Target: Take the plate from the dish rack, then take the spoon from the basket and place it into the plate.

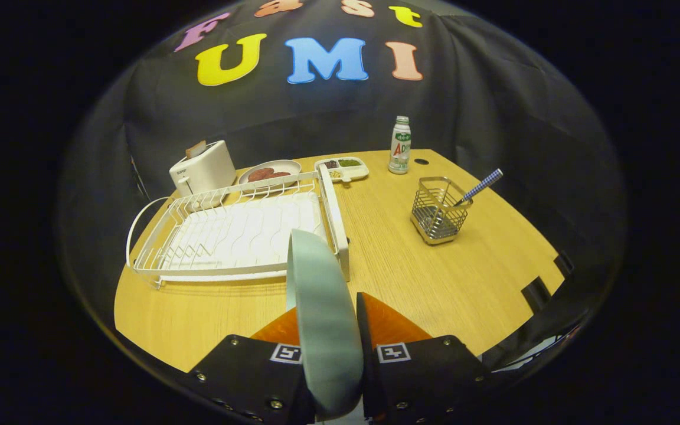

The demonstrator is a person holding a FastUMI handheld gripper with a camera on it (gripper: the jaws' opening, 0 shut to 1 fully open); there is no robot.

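My gripper is shut on a pale green plate, held on edge between both fingers and lifted above the table. The plate's upper rim stands in front of the near right corner of the white wire dish rack, which holds no dishes. Beyond the fingers to the right stands a metal wire basket. A spoon with a blue-and-white checked handle leans out of the basket toward the right; its bowl is hidden inside.
A white toaster with bread in it stands behind the rack. Beside it are a plate of brown food, a divided snack tray and a small bottle. Bare wooden tabletop lies between the rack and basket.
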